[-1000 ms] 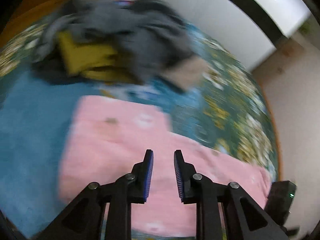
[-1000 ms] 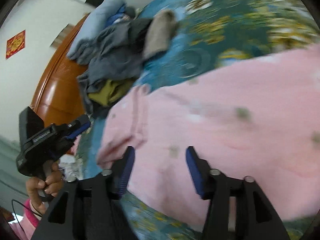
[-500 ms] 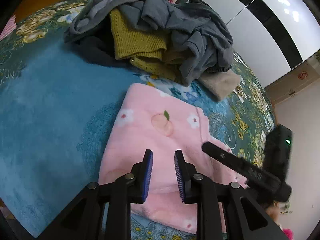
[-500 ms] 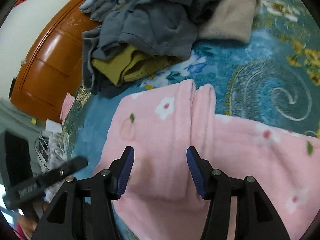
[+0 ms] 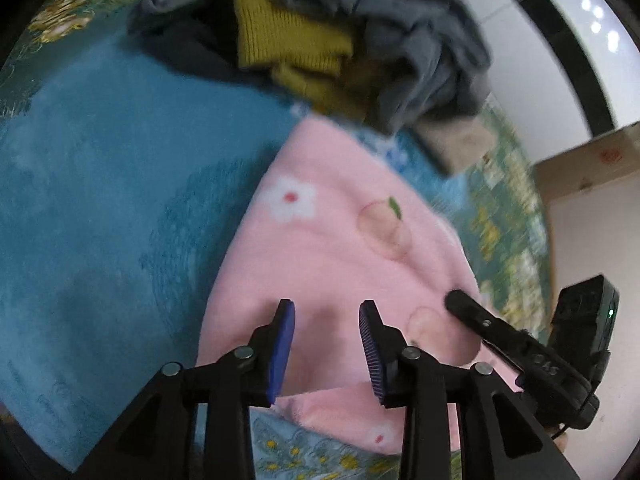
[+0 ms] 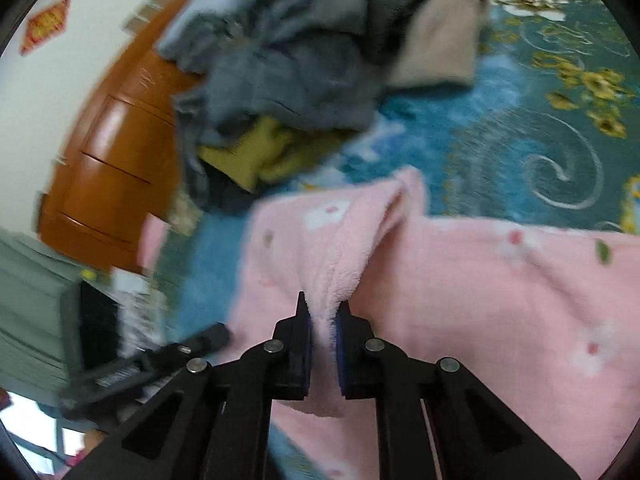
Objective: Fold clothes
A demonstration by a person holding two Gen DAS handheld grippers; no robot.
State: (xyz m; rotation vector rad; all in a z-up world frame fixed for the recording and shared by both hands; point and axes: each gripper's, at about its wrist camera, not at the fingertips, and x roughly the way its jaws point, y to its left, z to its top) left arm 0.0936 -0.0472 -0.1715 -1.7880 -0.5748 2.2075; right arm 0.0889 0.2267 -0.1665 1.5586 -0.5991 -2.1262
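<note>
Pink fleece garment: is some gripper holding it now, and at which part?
The right gripper pinches a raised fold of the pink fleece garment near its edge. The left gripper is open, holding nothing.

the heap of grey and mustard knitted clothes [image 5: 320, 40] is smeared by motion blur and cut off by the top edge. the pink fleece garment with flower print [image 6: 500, 300] runs past the right edge, its pinched fold hidden between the jaws of the right gripper [image 6: 323, 320].
</note>
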